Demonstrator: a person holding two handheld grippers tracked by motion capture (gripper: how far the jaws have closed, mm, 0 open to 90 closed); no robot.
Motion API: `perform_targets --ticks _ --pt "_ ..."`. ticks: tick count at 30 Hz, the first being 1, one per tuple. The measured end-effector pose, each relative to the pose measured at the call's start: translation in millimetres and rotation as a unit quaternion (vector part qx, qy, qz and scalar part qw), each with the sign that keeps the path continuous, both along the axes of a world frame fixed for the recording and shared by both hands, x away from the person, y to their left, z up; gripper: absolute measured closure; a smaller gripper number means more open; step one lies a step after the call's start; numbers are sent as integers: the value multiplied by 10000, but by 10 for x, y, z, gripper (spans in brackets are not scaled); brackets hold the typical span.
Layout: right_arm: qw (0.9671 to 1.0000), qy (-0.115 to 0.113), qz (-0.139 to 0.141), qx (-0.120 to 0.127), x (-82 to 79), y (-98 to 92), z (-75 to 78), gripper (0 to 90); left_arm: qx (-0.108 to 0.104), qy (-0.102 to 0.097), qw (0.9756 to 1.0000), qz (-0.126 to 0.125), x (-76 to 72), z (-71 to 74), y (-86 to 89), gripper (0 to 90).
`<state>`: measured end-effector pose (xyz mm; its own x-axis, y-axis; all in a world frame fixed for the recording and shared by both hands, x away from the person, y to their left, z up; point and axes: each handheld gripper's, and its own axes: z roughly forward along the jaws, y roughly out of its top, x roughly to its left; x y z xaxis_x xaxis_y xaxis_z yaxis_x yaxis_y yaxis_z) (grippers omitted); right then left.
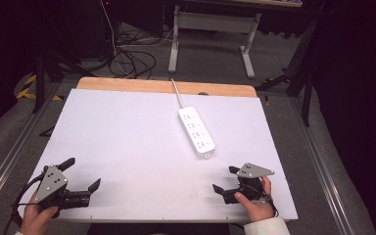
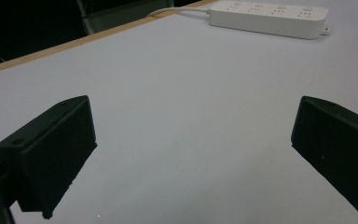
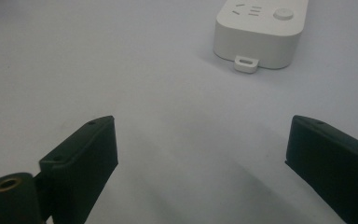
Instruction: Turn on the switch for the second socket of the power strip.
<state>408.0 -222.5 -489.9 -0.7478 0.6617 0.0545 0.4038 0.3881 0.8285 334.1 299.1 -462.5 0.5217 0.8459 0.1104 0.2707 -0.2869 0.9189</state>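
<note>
At the lower left of the high view, the left hand-held black gripper (image 1: 84, 172) rests low over the white tabletop (image 1: 127, 142), jaws spread wide with nothing between them. At the lower right, the right hand-held black gripper (image 1: 225, 179) also stands apart and empty. Farther up, right of centre, the white oblong plastic power strip (image 1: 196, 131) lies flat and untouched, its cord running to the far edge. Judging by this, the work has barely begun: the reach and the grasp remain.
</note>
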Motion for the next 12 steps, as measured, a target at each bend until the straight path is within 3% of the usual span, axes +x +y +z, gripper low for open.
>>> perform_targets --ticks 5,9,12 --pt "9999 -131 -69 37 3 -46 56 185 74 70 9999 60 20 -23 4 3" --pt "9995 -137 -149 236 2 -110 84 191 24 131 9999 39 36 -29 6 3" --pt "9995 -227 -69 186 0 -102 83 189 7 132 9999 53 39 -28 2 3"
